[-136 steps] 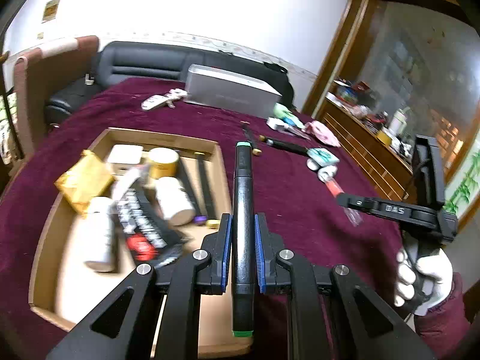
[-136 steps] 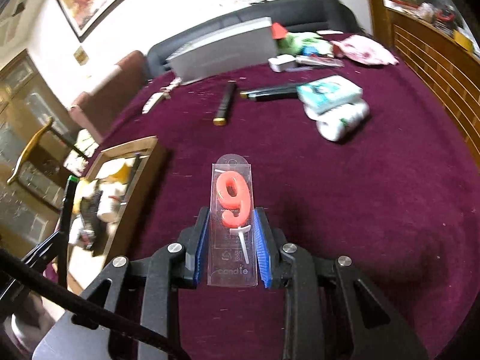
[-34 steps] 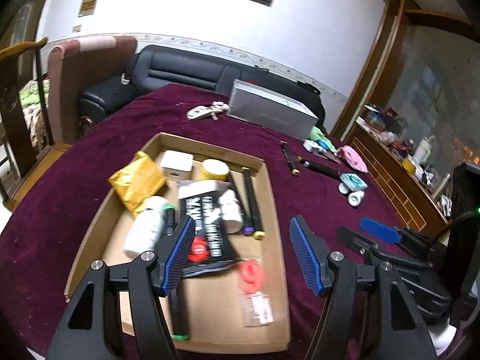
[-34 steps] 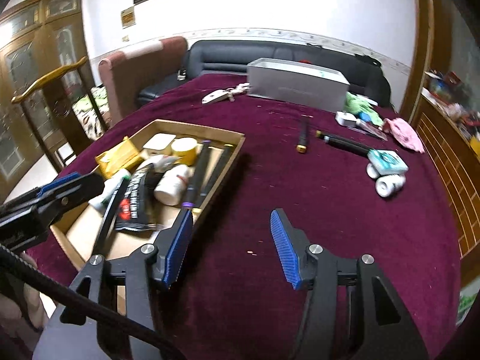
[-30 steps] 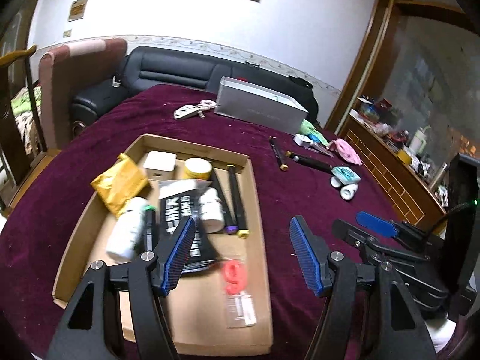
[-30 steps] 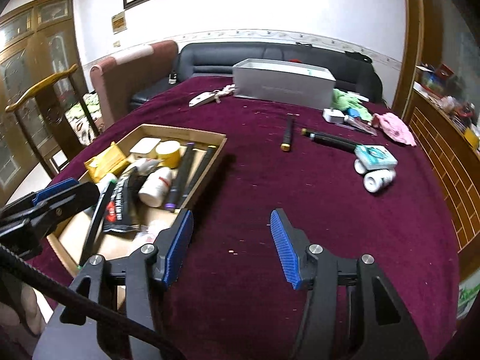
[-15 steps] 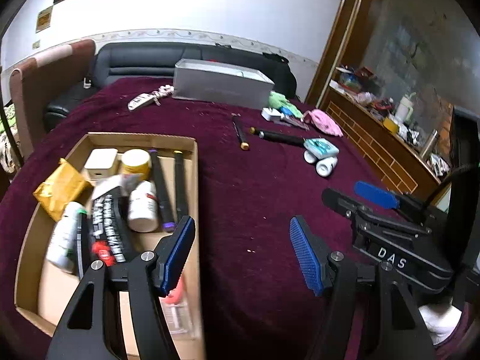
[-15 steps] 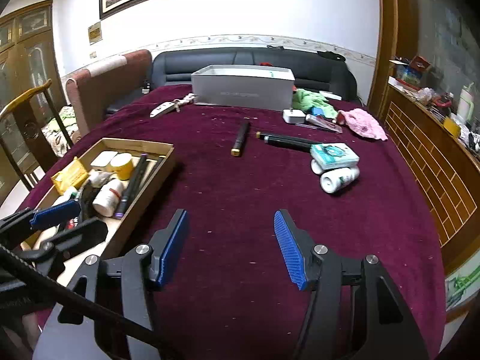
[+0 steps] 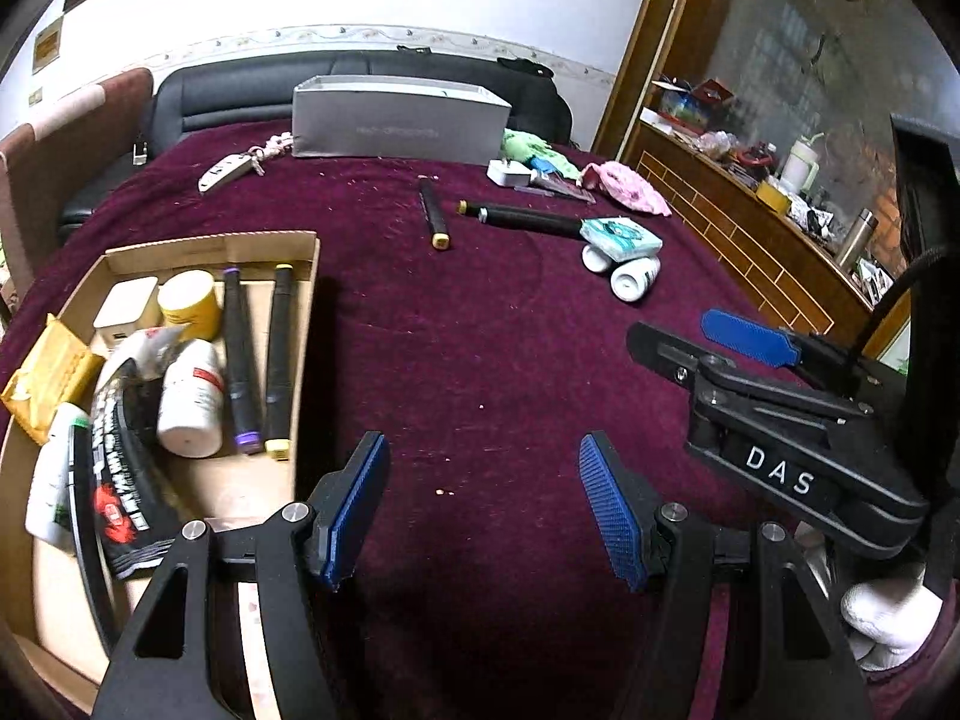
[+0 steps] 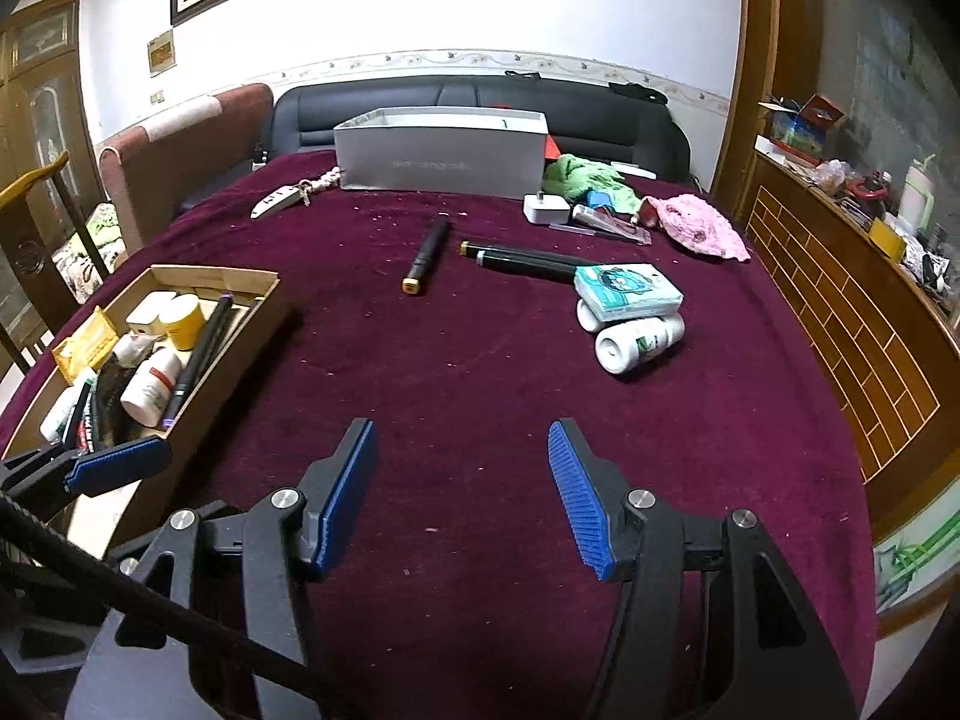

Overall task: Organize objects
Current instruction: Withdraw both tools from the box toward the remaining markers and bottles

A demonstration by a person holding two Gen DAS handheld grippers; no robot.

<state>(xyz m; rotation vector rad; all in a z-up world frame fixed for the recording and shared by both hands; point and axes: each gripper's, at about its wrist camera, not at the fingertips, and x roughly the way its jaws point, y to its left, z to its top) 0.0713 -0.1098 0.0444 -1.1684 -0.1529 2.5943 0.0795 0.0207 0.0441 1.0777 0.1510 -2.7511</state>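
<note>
A cardboard tray (image 9: 312, 276) (image 10: 264, 312) at the left holds markers, white bottles, a yellow jar, a yellow packet and a black pouch. Loose on the maroon cloth lie a short black marker (image 9: 433, 221) (image 10: 426, 255), a long black pen (image 9: 528, 219) (image 10: 522, 260), a teal box (image 9: 621, 238) (image 10: 627, 292) and white bottles (image 9: 635, 278) (image 10: 639, 341) under it. My left gripper (image 9: 483, 501) is open and empty over the cloth beside the tray. My right gripper (image 10: 459, 489) (image 9: 690, 342) is open and empty over mid-table.
A grey box (image 10: 441, 159) stands at the table's far edge, with a key fob (image 10: 279, 201), a white charger (image 10: 545, 208), green cloth (image 10: 585, 177) and pink cloth (image 10: 699, 228) near it. A wooden counter (image 10: 852, 300) runs along the right. A sofa lies behind.
Both grippers, which held a marker and a candle pack earlier, stand open and empty. Both views have swung right, away from the tray toward the loose items.
</note>
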